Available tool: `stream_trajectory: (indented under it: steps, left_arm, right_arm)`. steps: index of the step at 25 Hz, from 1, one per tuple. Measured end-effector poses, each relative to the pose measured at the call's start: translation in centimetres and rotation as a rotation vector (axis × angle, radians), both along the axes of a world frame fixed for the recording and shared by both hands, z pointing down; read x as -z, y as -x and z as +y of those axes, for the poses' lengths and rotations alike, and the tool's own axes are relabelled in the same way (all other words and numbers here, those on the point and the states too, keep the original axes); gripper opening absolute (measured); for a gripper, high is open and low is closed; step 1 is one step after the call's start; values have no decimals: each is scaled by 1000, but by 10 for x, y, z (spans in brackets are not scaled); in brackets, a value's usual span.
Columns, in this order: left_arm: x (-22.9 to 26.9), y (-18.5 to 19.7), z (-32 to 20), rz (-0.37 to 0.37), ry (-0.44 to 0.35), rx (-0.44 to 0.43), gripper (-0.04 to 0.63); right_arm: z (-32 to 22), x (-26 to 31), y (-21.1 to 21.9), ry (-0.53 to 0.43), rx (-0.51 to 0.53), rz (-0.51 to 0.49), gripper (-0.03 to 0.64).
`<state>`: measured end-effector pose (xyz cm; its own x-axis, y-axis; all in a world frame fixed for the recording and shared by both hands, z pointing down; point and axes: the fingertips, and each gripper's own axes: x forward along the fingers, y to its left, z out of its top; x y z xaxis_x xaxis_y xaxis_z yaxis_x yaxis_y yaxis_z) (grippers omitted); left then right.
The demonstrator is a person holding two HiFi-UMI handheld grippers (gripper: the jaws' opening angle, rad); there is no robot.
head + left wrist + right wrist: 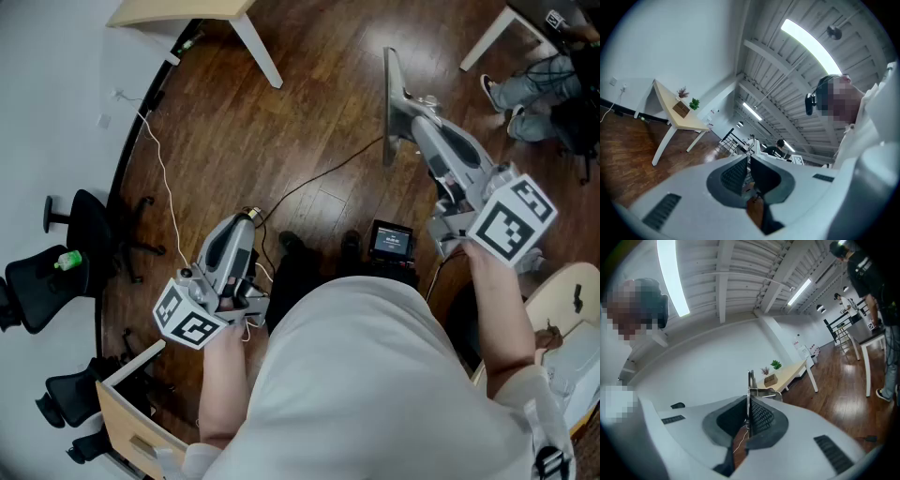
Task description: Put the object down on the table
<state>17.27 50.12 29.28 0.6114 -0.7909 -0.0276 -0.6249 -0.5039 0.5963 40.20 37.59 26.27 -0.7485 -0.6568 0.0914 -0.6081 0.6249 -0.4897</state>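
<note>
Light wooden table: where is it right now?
In the right gripper view the light wooden table stands against the white wall, just beyond and right of the metal strip clamped in the right tool.

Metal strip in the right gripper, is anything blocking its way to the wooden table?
Nothing visible does. The right gripper is shut on the metal strip, and only bare floor lies between it and the wooden table. A small box and plants take up part of the tabletop.
</note>
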Motion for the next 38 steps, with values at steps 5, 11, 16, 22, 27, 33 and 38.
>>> stream_trajectory:
  steps: [5, 11, 16, 22, 27, 33, 38]
  left_arm:
    - [-17, 5, 6, 9, 17, -4, 18]
    - [-7, 25, -14, 27, 15, -9, 18]
    - [-2, 92, -53, 48, 6, -35, 18]
    - [5, 132, -76, 54, -8, -67, 18]
    - [3, 159, -83, 65, -10, -91, 18]
    - [1, 192, -86, 86, -17, -92, 18]
    - [4, 237, -96, 113, -20, -74, 18]
  right_arm:
    - [6, -17, 6, 18, 0, 18, 6]
    - [-9, -2, 31, 15, -1, 30, 6]
    - [-42, 9, 97, 4, -26, 46, 6]
    - [-56, 14, 134, 5, -57, 57, 6]
    - [-59, 18, 162, -2, -72, 66, 6]
    - [-60, 21, 197, -6, -69, 89, 6]
    - [-76, 29, 248, -8, -45, 108, 6]
